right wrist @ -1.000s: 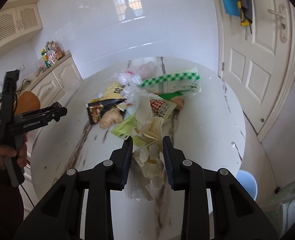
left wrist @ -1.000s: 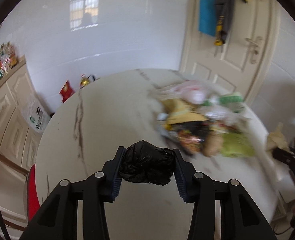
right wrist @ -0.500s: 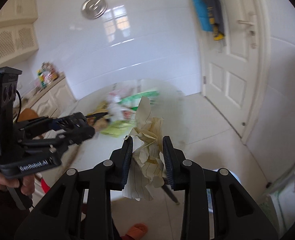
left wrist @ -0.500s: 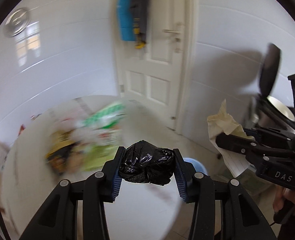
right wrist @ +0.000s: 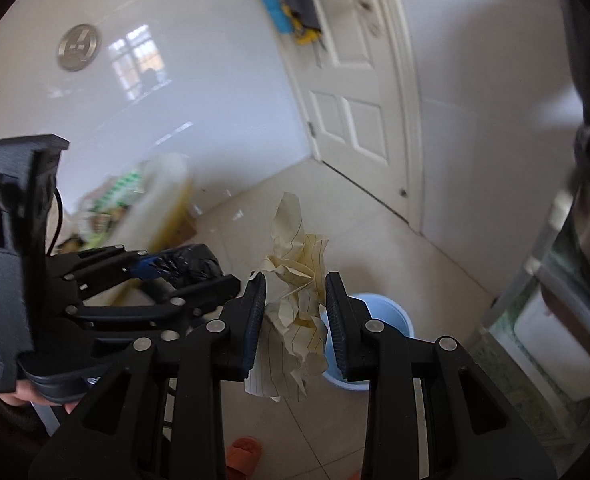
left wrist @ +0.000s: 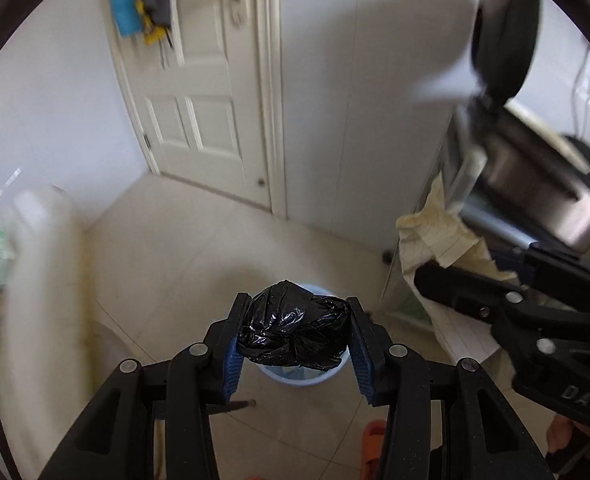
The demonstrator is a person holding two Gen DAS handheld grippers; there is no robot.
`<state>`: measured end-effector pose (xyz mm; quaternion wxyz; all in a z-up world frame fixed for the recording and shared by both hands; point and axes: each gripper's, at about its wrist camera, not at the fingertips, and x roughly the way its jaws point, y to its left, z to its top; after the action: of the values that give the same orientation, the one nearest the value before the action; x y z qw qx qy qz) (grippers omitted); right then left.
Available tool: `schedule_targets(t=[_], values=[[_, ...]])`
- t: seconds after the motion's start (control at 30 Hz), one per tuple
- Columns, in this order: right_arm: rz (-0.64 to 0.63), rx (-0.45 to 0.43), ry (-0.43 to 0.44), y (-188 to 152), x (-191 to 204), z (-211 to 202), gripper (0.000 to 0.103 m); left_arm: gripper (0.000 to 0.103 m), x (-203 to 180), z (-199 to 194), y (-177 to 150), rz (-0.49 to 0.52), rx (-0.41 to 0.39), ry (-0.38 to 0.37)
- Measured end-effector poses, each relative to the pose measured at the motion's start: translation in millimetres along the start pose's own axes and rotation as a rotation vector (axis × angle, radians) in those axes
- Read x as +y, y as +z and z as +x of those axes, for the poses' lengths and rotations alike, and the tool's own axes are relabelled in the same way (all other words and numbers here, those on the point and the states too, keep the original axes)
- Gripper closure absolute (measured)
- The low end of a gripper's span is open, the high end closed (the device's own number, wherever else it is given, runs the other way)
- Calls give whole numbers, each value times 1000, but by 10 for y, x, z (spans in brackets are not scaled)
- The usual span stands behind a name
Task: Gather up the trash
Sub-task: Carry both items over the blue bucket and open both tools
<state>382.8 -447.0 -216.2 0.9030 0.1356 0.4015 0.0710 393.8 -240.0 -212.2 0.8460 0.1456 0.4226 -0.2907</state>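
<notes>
The crumpled black plastic bag wad [left wrist: 295, 330] sat clamped between the blue pads of the left hand-held gripper [left wrist: 294, 340], and the crumpled sheet of pale yellow lined paper [right wrist: 297, 312] sat clamped between the pads of the right hand-held gripper [right wrist: 295, 320], its long axis running upright, one end rising above the fingers and the other hanging below them. Both pieces of trash were carried in the air above the pale tiled floor [left wrist: 199, 260], not resting on any surface.

The round light-blue plastic waste bin [left wrist: 301, 376] stood on the floor directly below and just beyond the left hand-held gripper, mostly hidden behind the black wad; in the right wrist view the same bin [right wrist: 383, 316] lay below and slightly to the right of the paper. By this judgement, the left load was the nearer to lying over the bin mouth, and the coming move turned on bringing each gripper above the opening before parting its fingers. The two grippers were held close side by side, so a release in turn looked safer than a joint one.

The contents of the bin could not be made out. Remaining litter, including a green-checked packet [right wrist: 129, 184], lay blurred on the white counter [right wrist: 163, 184] at left. A white panelled door [left wrist: 191, 92] stood beyond.
</notes>
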Motion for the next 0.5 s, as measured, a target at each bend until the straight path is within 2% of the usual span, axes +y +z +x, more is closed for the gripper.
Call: schedule_targets(t=[0.1,0.2,0.37,0.43,0.5], values=[[27,43,-18,5,-254,338,74,60,-16,586,36,2,82,-4],[45,85,-32,36,-480,707,74,58,135,1110,112,-7,141,2],[45,147,-49,76,-680,1279,72,57,323,1674,223,-25,199,6],[47,155,-42,78,-699,1416,68,51,353,1802,253,-33,198,13],[44,160,-50,95,-743,1549,60,30,376,1939,306,-47,197,21]])
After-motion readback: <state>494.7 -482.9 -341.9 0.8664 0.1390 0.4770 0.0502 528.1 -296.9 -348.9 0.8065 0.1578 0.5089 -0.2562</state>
